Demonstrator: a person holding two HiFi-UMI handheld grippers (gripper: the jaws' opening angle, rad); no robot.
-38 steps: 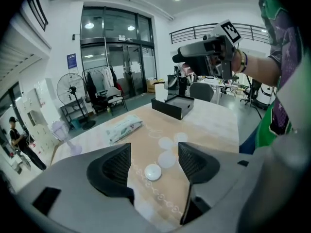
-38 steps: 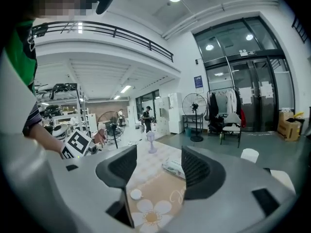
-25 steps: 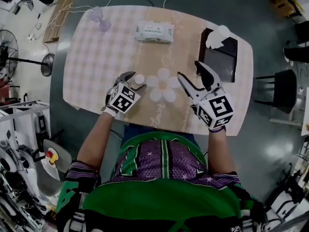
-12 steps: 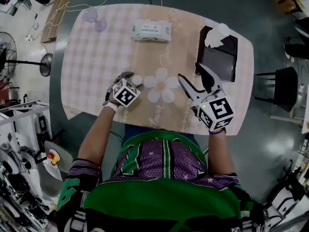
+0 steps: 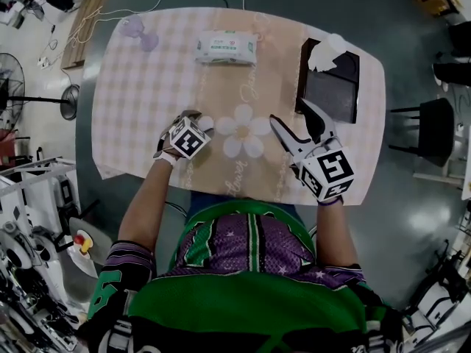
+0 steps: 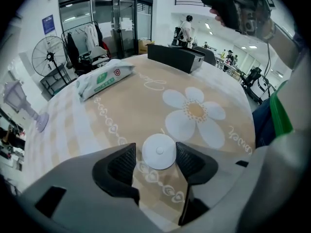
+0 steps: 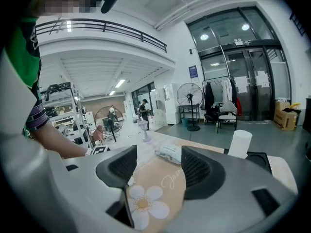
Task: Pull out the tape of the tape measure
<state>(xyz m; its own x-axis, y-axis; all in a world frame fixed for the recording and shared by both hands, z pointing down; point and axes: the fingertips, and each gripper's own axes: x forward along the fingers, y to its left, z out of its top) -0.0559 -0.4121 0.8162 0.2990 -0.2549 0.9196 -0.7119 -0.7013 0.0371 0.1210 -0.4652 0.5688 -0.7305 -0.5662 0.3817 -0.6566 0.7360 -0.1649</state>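
The tape measure (image 6: 159, 151) is a small white round disc lying flat on the flower-print tablecloth (image 6: 121, 106), left of the big white flower (image 5: 244, 129). In the head view only the disc's edge (image 5: 208, 122) shows past my left gripper (image 5: 197, 118). That left gripper (image 6: 155, 152) points steeply down over it, and its jaws have just been closing. The disc lies between the two black pads with a thin gap at the left pad, so the gripper is open. My right gripper (image 5: 288, 112) hovers open to the right of the flower with nothing between its pads (image 7: 199, 171).
A pack of wet wipes (image 5: 226, 48) lies at the far middle of the table. A black box (image 5: 335, 94) with white tissue stands at the far right, and a small purple fan (image 5: 136, 29) at the far left. The table's near edge (image 5: 243, 197) runs just before me.
My left gripper has sunk toward the table and tipped steeper, so its jaws now straddle the tape measure. The right gripper has stayed where it was.
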